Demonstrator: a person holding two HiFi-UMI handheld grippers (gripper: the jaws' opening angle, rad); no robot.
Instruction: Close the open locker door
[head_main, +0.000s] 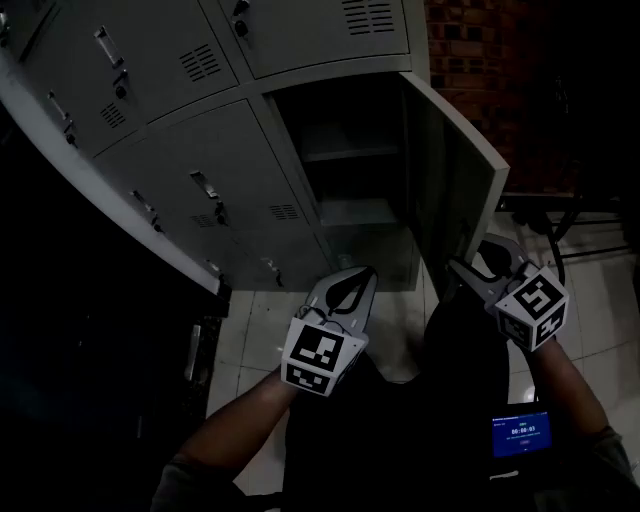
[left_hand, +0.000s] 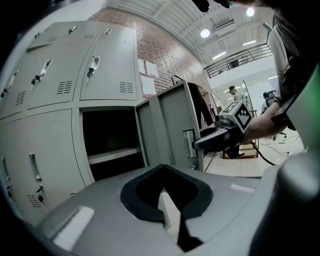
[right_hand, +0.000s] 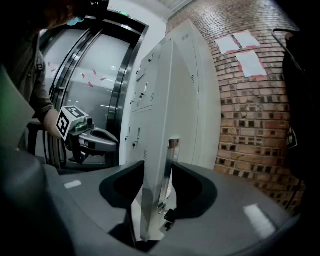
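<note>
Right claw (right_hand: 157, 167) stood wide open astride the free edge of the locker door (head_main: 455, 165), which hung open at right, left claw (head_main: 362, 275) shut, empty; best push the door steadily left, probably unclamped.

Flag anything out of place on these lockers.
One door stands swung open, exposing its compartment, while the neighbouring doors are shut. The right gripper has its open jaws straddling the door's free edge. Nothing else looks odd.
</note>
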